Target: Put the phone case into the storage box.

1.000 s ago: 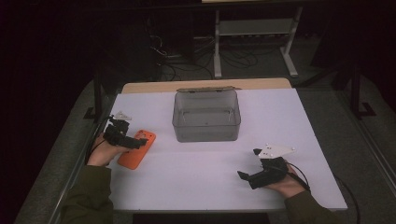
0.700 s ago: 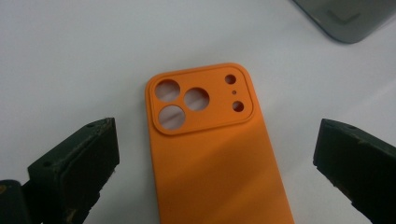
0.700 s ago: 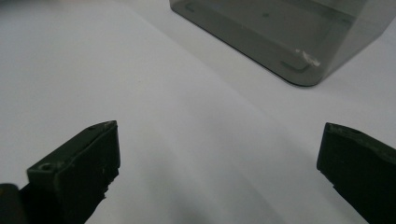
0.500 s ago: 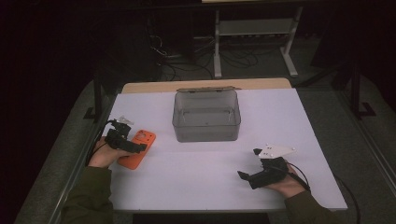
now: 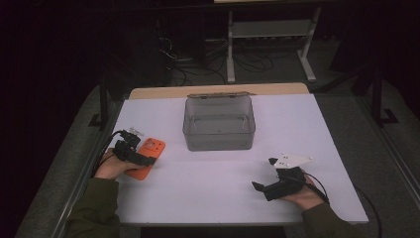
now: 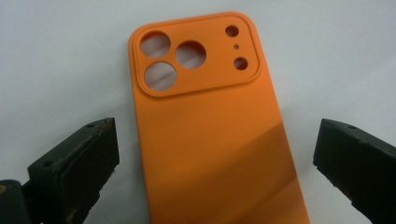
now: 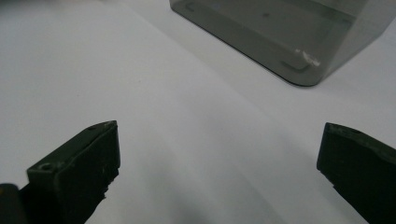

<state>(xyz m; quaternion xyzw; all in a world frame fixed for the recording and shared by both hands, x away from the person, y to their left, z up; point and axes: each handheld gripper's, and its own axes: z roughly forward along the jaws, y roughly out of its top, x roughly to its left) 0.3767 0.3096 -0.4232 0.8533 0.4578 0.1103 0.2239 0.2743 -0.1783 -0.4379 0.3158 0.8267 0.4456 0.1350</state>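
The orange phone case (image 6: 205,126) lies flat, back up, on the white table (image 5: 218,198) near its left edge, left of the clear grey box (image 5: 219,124). The left gripper (image 5: 143,161) hovers over the case's near end, jaws spread wide on either side of it, not touching. The right gripper (image 5: 265,174) rests at the near right, jaws also wide with nothing between them.

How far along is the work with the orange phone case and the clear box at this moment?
Early. Done: the lidless clear box stands open at mid-table, apparently empty. In hand: the left gripper is over the orange phone case, jaws open on either side of it, not closed; the case lies flat on the table. Left: gripping and lifting the case, likely moving it to the box. The right gripper rests open, holding nothing.
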